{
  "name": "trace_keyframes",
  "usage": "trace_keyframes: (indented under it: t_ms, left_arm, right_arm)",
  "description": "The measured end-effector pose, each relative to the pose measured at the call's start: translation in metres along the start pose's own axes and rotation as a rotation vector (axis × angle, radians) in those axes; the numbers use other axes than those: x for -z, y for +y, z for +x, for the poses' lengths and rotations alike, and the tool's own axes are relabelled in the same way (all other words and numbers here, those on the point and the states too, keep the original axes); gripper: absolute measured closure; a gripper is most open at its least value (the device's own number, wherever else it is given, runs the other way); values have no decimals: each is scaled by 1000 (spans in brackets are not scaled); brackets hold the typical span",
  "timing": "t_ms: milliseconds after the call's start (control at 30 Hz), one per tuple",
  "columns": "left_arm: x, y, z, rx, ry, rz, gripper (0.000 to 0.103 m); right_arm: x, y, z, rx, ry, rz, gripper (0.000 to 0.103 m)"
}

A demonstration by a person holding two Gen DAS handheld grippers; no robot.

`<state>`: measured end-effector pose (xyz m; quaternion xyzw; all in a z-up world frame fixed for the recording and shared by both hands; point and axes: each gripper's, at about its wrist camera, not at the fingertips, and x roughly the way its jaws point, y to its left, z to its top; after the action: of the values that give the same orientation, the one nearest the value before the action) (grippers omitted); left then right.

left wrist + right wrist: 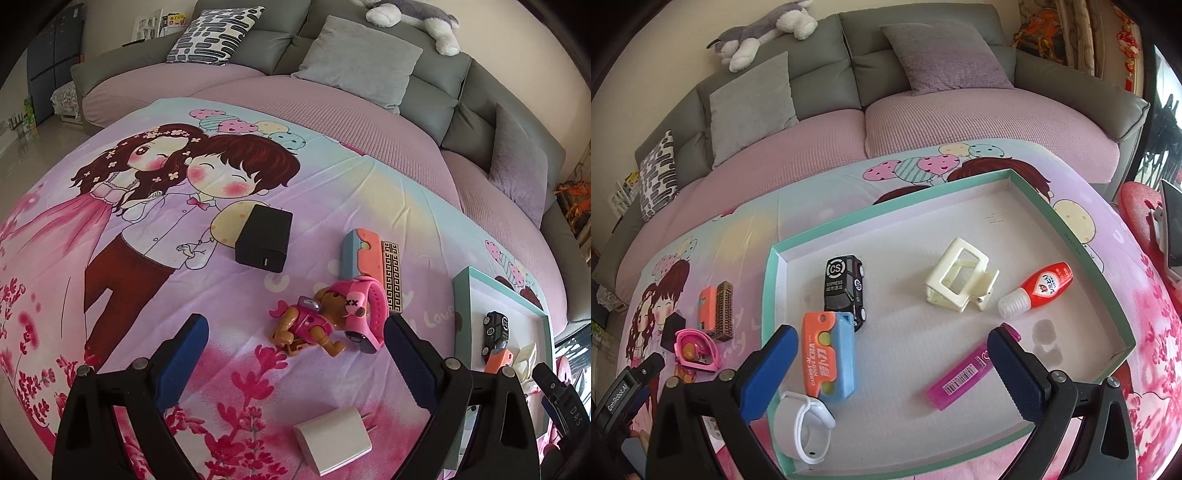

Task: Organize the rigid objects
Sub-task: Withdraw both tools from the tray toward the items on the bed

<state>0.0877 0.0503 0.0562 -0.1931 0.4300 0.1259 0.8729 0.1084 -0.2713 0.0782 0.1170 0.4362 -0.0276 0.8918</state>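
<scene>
Toys and small gadgets are what we are sorting here, from the cartoon-printed bedsheet [155, 258] into the shallow teal-rimmed box [1071, 236].

Through the left wrist camera, our left gripper [295, 332] hangs low over the sheet with its jaws spread wide and nothing between them, tilted down toward the cloth. A white plug charger [332, 439] lies just under it. Ahead lie a brown toy puppy in pink [310, 325] and, touching it, a pink kids' watch [364, 310]. Beyond those sit an orange-and-blue toy knife [356, 254] beside a patterned brown bar [392, 280], and a black charger block [264, 238] apart to the left. We judge the puppy or the white charger the likeliest next pick. To do it well we should straddle one item only, since puppy and watch lie tangled, and close on a firm flat part.

Through the right wrist camera, our right gripper [892, 341] hovers above the box, jaws wide apart and empty, pitched down over the box floor. Inside lie a black toy car [844, 288], a second toy knife [829, 362], a white wristband [801, 424], a cream hair claw [960, 280], a red glue bottle [1038, 290] and a magenta lead case [960, 376]. There is bare floor near the box's far wall for further items.
</scene>
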Motion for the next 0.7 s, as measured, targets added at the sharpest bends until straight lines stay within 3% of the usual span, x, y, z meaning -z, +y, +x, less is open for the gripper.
trace_keyframes:
  t_ms: [700]
  left_arm:
    - [3,27,-14,3,105,3,7]
  right_arm:
    - [14,73,-26,-154,0,-162,0]
